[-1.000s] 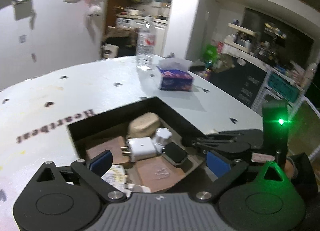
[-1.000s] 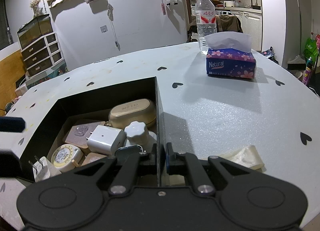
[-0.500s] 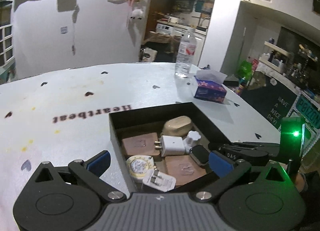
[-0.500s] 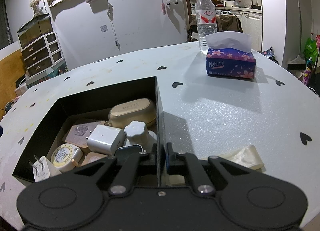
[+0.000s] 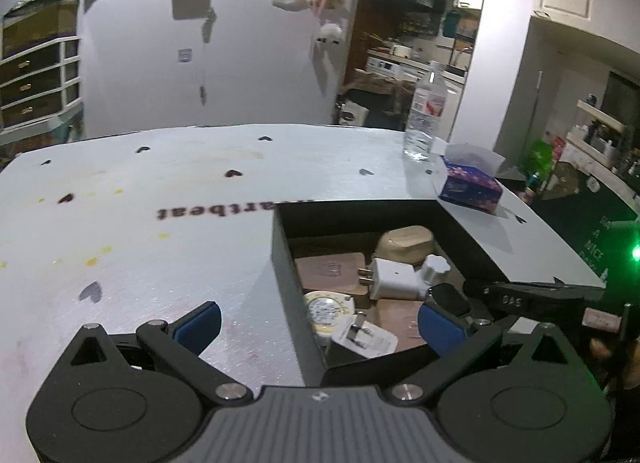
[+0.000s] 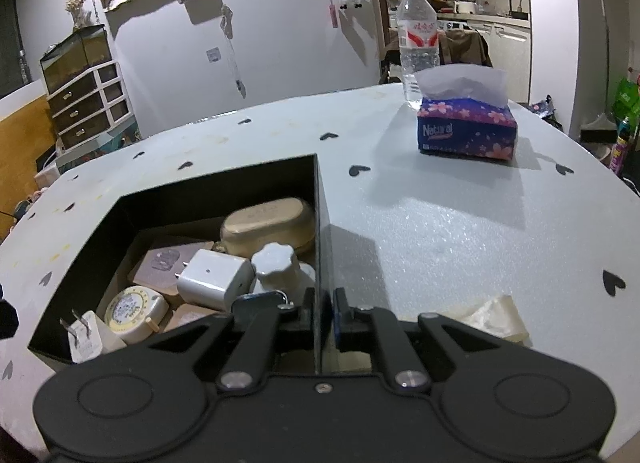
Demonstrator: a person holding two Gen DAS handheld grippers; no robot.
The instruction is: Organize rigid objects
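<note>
Right gripper (image 6: pixel 322 313) is pinched on the black box's (image 6: pixel 216 187) right wall at its near end; my left gripper (image 5: pixel 318 321) hangs spread over the box's near left corner. Inside the box I see a white charger (image 6: pixel 214 281), a tape measure (image 6: pixel 134 309) and a beige case (image 6: pixel 268 225). Farther right sit a tissue pack (image 6: pixel 466 131) and a water bottle (image 6: pixel 418 37).

Left hand-held gripper (image 5: pixel 318 329) spread wide, blue-padded fingers (image 5: pixel 438 327) far apart, pointing forward and slightly down. Right hand-held gripper (image 6: pixel 321 313) pinched nearly closed on the thin black box wall (image 6: pixel 319 247), one fingertip either side, held low and level, seen side-on from the left wrist.
</note>
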